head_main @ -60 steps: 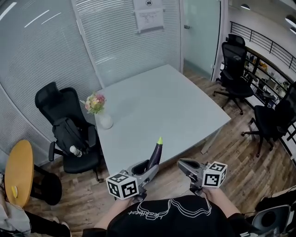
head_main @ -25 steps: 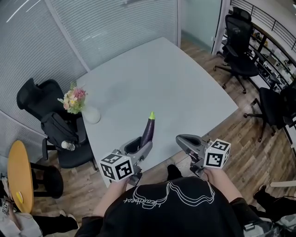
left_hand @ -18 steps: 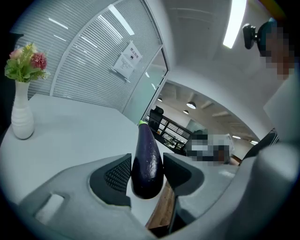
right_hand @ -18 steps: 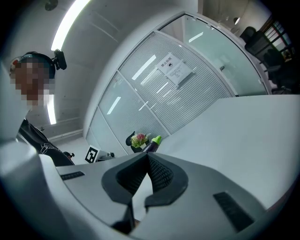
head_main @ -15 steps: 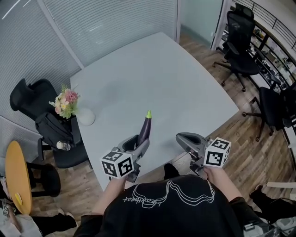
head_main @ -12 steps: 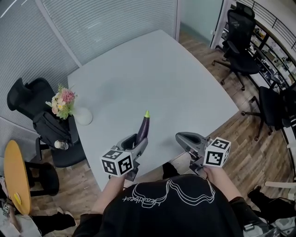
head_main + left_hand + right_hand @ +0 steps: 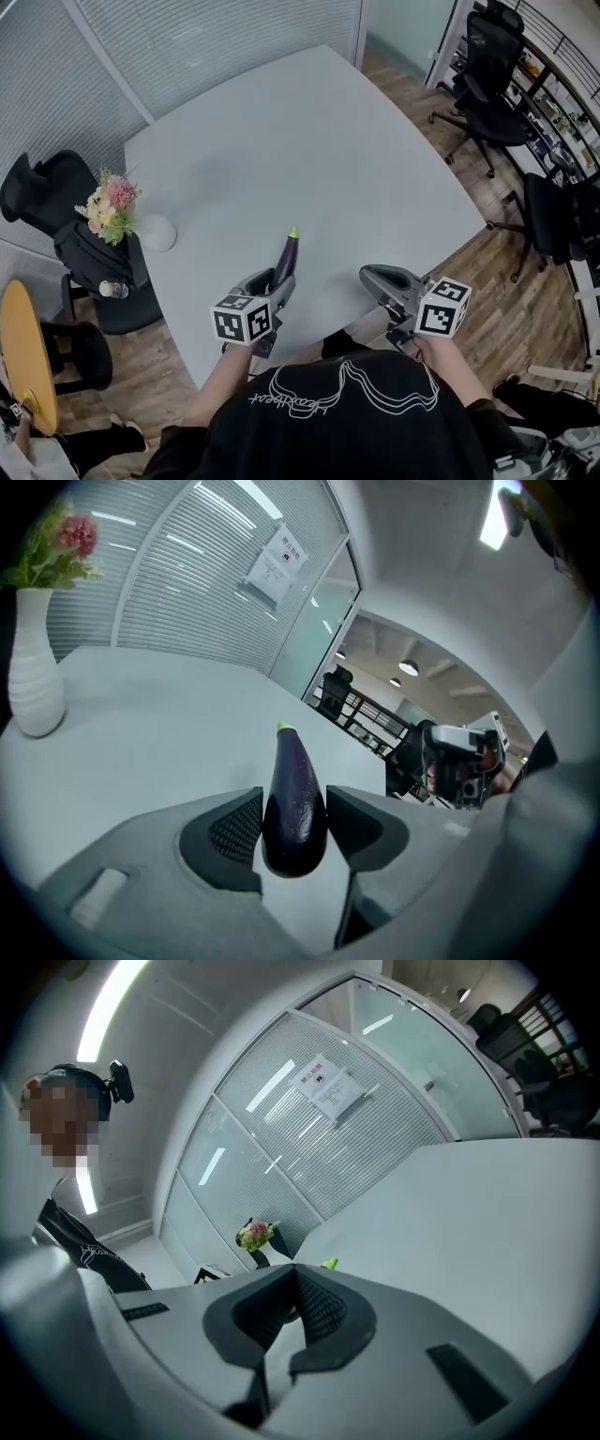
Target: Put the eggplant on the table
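A dark purple eggplant [image 7: 286, 255] with a green tip sticks out forward from my left gripper [image 7: 273, 281], over the near part of the pale grey table [image 7: 309, 141]. In the left gripper view both pads press the eggplant [image 7: 292, 775] at its thick end, so my left gripper [image 7: 292, 806] is shut on it. Whether it touches the tabletop I cannot tell. My right gripper [image 7: 383, 278] hovers at the table's near edge, to the right of the eggplant. Its jaws meet at the tips, and my right gripper [image 7: 294, 1277] holds nothing. The green tip [image 7: 330, 1264] shows just beyond it.
A white vase of flowers [image 7: 153, 231] stands at the table's left edge. A black chair [image 7: 42, 192] with a bag and a yellow round table [image 7: 21, 342] are on the left. Black office chairs [image 7: 553, 220] stand on the wood floor at the right. Blinds and glass walls lie behind.
My left gripper has come down and forward with the eggplant, closer to the tabletop. The right gripper has shifted a little and stays shut.
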`<state>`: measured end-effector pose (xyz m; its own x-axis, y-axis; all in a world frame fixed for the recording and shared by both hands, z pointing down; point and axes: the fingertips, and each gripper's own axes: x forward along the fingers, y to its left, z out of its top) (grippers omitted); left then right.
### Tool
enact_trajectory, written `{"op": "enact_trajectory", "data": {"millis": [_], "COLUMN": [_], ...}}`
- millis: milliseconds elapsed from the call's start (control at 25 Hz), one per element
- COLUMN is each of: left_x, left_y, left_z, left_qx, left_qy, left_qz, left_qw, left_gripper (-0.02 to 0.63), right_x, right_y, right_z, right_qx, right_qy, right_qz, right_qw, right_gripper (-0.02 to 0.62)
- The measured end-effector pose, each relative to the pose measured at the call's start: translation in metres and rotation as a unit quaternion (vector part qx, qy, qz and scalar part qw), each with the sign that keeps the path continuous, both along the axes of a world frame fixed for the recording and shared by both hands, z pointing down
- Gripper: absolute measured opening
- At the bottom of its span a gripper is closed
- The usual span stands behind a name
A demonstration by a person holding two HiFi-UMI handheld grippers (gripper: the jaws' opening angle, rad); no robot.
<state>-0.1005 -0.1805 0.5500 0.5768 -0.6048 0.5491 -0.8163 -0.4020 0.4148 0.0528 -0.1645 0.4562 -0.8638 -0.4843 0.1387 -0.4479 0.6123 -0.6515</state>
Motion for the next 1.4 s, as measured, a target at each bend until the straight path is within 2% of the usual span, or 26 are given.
{"op": "enact_trajectory", "data": {"millis": [480, 640, 960, 1200, 1400], "left_x": [-0.003, -0.005, -0.008, -0.001, 0.003], "left_y": [-0.009, -0.008, -0.005, -0.004, -0.004], "left_z": [0.057, 0.070, 0.082, 0.082, 0.079], "left_qx": [-0.045, -0.055, -0.056, -0.043, -0.039], "left_qy": [-0.054, -0.059, -0.073, -0.074, -0.065], "left_qz": [0.014, 0.015, 0.019, 0.038, 0.036], "left_qw": [0.9975, 0.9966, 0.9956, 0.9956, 0.9965], "left_gripper": [0.216, 0.216, 0.216, 0.217, 0.241], "right_x": [0.004, 0.004, 0.000, -0.002, 0.002], "right_y": [-0.010, -0.009, -0.005, -0.002, 0.003], "right_z": [0.018, 0.022, 0.031, 0.031, 0.029], "right_qx": [-0.022, -0.029, -0.039, -0.042, -0.040], "right_qy": [0.005, 0.007, 0.009, 0.011, 0.010], "right_qz": [0.007, 0.008, 0.004, -0.001, -0.002], "right_qw": [1.000, 1.000, 0.999, 0.999, 0.999], "right_gripper": [0.008, 0.009, 0.008, 0.008, 0.009]}}
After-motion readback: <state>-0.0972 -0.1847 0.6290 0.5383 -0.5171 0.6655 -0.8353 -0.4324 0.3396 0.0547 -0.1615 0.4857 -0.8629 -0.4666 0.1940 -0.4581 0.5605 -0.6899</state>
